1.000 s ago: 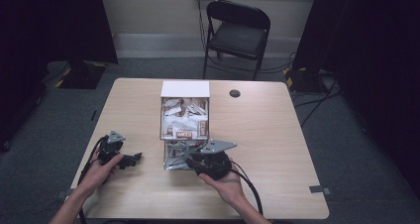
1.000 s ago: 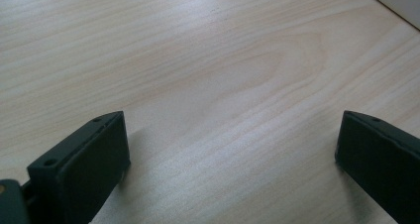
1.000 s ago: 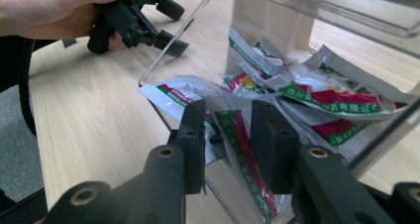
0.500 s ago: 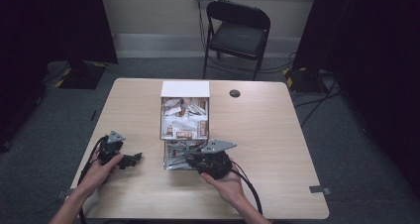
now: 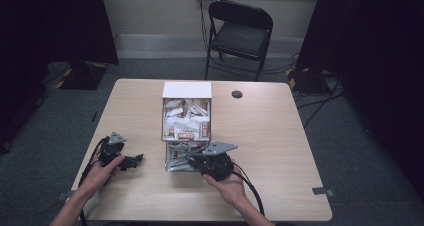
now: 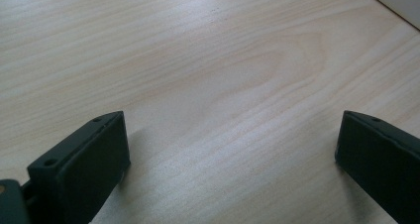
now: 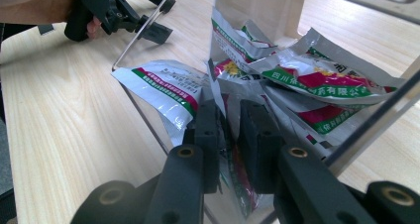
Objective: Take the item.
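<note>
A clear plastic dispenser box (image 5: 186, 117) stuffed with red, green and white sachets stands mid-table, its open tray (image 5: 175, 165) facing the near edge. My right gripper (image 5: 192, 159) reaches into that tray. In the right gripper view its jaws (image 7: 232, 130) have just been closing and now pinch one upright sachet (image 7: 236, 179) by its edge. More sachets (image 7: 322, 75) lie loose around it. My left gripper (image 5: 136, 160) rests on the table to the left of the box, open, with bare wood between its jaws (image 6: 233, 149).
The wooden table (image 5: 270, 136) carries a small black disc (image 5: 237, 94) at the back right. A black folding chair (image 5: 240, 31) stands behind the table. Cables trail from both grippers toward the near edge. The clear tray wall (image 7: 148, 120) runs just left of my right jaws.
Both hands hold their places. The right gripper stays at the dispenser tray; the jaw motion is too small to make out in the high view.
</note>
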The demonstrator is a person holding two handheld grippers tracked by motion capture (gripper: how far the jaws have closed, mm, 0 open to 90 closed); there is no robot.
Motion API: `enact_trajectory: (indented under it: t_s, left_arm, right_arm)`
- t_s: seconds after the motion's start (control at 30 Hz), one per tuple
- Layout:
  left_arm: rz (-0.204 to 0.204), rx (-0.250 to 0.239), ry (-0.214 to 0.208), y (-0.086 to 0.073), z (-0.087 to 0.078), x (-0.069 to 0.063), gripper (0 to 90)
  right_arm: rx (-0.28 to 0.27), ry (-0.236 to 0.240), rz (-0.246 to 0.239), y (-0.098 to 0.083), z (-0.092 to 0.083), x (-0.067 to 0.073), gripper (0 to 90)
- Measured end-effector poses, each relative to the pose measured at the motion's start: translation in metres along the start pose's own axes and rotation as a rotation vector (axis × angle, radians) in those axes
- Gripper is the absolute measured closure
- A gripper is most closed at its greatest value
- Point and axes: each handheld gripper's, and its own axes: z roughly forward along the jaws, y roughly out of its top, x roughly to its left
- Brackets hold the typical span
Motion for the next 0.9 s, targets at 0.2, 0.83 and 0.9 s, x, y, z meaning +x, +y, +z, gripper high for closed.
enact_trajectory:
  t_s: [0.2,0.83,0.9]
  left_arm:
    - [0.0,0.0,0.0,0.0,0.0,0.0,0.0]
    - [0.0,0.0,0.0,0.0,0.0,0.0,0.0]
    - [0.0,0.0,0.0,0.0,0.0,0.0,0.0]
  right_arm:
    - [0.015,0.006,-0.009,0.0006,0.0024,0.0018,81.2]
    - [-0.014,0.017,0.038,-0.0002,0.0005,-0.0042,90.0]
    - [-0.022,0.021,0.044,0.0001,-0.0001,-0.0049,90.0]
